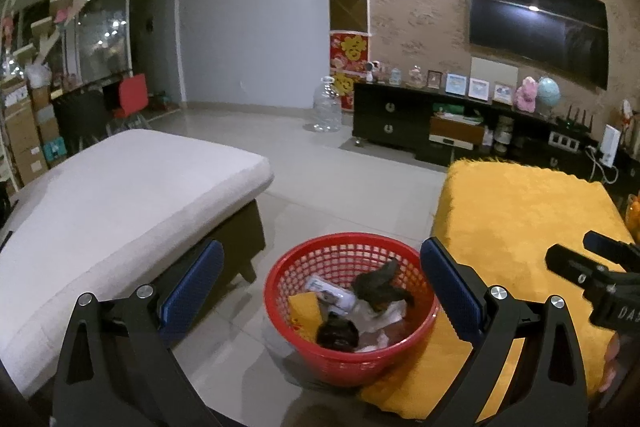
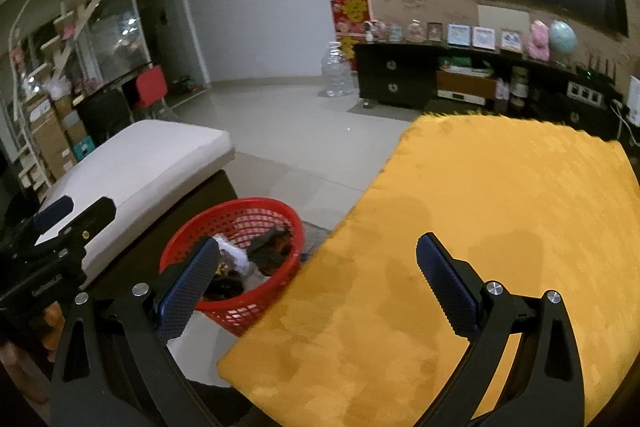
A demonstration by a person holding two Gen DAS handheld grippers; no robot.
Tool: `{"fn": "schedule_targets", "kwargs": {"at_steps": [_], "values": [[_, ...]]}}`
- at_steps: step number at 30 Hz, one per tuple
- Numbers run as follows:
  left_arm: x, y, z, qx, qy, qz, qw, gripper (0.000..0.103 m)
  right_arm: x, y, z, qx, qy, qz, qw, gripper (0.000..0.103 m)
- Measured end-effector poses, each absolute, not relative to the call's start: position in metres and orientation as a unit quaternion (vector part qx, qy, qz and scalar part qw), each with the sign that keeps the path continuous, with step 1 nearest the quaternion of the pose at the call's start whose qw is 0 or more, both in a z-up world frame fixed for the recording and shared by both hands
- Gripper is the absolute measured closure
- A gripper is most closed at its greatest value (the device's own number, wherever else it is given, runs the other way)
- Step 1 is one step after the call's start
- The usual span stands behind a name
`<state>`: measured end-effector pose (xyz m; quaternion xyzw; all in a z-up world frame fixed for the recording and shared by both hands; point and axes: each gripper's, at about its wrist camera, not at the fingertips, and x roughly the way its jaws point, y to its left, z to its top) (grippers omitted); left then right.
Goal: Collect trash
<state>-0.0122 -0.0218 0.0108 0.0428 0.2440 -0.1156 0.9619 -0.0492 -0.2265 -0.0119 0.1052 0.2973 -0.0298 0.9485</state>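
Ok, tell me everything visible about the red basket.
The red basket is round, of perforated plastic lattice with a solid rim, and stands upright on the pale tiled floor between the white cushioned seat and the yellow fuzzy cover, whose edge overlaps its side. It holds crumpled white paper, a small plastic bottle, dark scraps and something yellow. Neither gripper touches it.

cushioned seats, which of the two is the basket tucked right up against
The yellow-covered seat: the red basket sits at its edge, while the white seat stands apart across a strip of floor.
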Motion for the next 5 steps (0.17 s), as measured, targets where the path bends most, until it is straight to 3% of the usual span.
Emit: {"fn": "schedule_targets", "kwargs": {"at_steps": [5], "values": [[-0.013,-0.03,0.009,0.048,0.247,-0.117,0.961,0.008,-0.066,-0.255,-0.014,0.117,0.295,-0.063,0.946,0.007]]}}
